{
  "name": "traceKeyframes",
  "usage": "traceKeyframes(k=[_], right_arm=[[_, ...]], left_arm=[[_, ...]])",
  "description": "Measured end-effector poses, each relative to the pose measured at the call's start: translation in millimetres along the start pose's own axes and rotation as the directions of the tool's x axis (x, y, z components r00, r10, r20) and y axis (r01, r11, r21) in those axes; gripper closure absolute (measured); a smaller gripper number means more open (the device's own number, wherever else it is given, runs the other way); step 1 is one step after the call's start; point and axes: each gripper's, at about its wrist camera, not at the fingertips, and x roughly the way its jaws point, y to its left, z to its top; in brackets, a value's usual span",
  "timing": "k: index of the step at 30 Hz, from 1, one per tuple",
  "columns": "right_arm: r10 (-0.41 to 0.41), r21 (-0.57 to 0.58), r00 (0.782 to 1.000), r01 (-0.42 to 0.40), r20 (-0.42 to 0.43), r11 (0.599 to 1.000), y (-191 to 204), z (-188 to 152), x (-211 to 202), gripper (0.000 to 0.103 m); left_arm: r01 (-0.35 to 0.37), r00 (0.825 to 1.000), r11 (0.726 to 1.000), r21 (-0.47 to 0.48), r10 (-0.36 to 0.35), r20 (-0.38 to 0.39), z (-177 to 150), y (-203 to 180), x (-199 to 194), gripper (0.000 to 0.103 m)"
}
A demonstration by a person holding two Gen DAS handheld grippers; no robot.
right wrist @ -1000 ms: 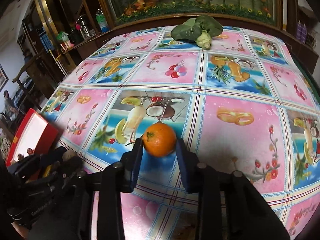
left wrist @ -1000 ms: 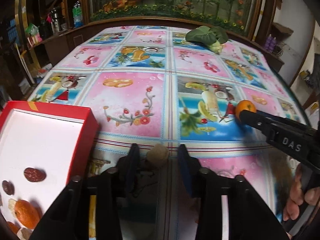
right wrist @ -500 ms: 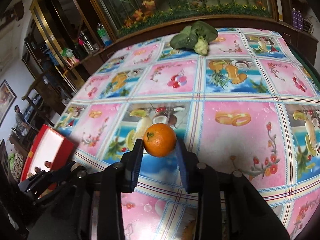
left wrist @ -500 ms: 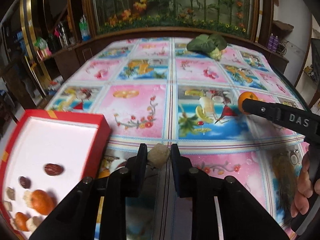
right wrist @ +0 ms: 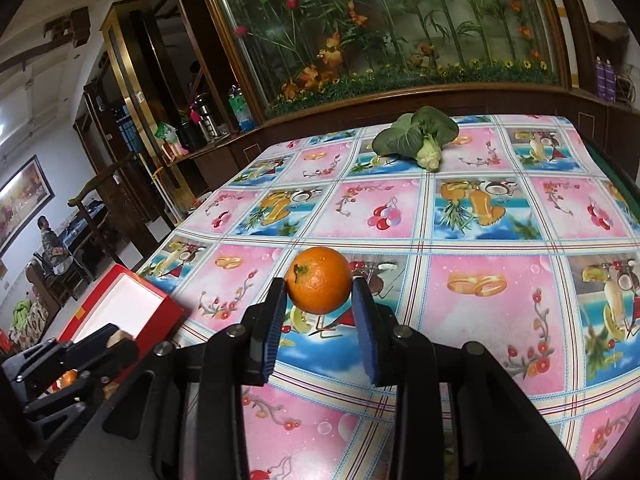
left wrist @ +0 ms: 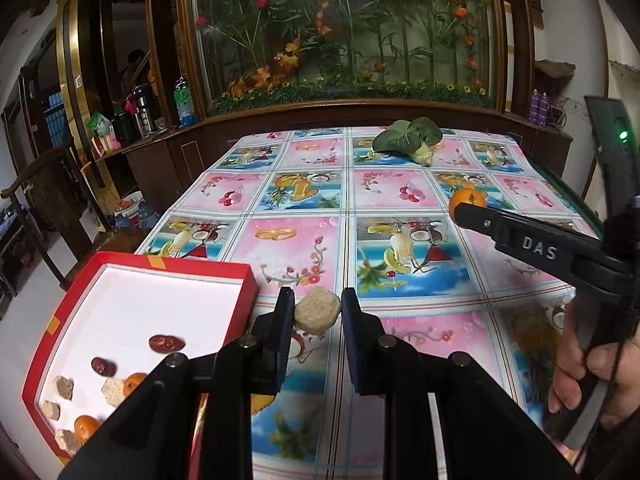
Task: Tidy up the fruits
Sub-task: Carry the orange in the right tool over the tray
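Observation:
My left gripper is shut on a beige lumpy piece and holds it above the table, just right of the red box. The box has a white floor with red dates, small oranges and beige pieces at its near end. My right gripper is shut on an orange and holds it above the tablecloth. The right gripper also shows at the right of the left wrist view. The left gripper shows at the lower left of the right wrist view.
A bok choy lies at the table's far end, also in the right wrist view. The table has a fruit-print plastic cloth. A wooden cabinet with a glass plant display stands behind the table. A person sits at far left.
Both grippers have risen and tilted up, each keeping its load. The left gripper closed on the beige piece and lifted it off the table.

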Motion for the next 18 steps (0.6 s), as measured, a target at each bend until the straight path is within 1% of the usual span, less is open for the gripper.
traceKeyframes(k=[4, 11, 14, 18], right_arm=[[-0.039, -0.028, 0.999, 0.04, 0.009, 0.999, -0.4, -3.3, 1.0, 0.067], [-0.1, -0.026, 0.995, 0.101, 0.023, 0.995, -10.4, -6.8, 2.9, 0.068], [-0.137, -0.025, 0.99, 0.138, 0.025, 0.99, -11.5, -9.1, 3.3, 0.068], [-0.143, -0.02, 0.988, 0.145, 0.062, 0.989, 0.8, -11.1, -9.1, 0.068]], left_arm=[[0.014, 1.0, 1.0, -0.024, -0.014, 0.0, -5.9, 8.1, -9.0, 0.081], [0.022, 1.0, 0.998, -0.053, -0.021, 0.017, -14.5, 28.2, -30.9, 0.081], [0.007, 0.999, 0.998, -0.061, -0.005, 0.033, -17.2, 41.2, -42.0, 0.081], [-0.017, 0.998, 0.996, -0.088, 0.021, 0.051, -19.7, 62.7, -52.4, 0.081]])
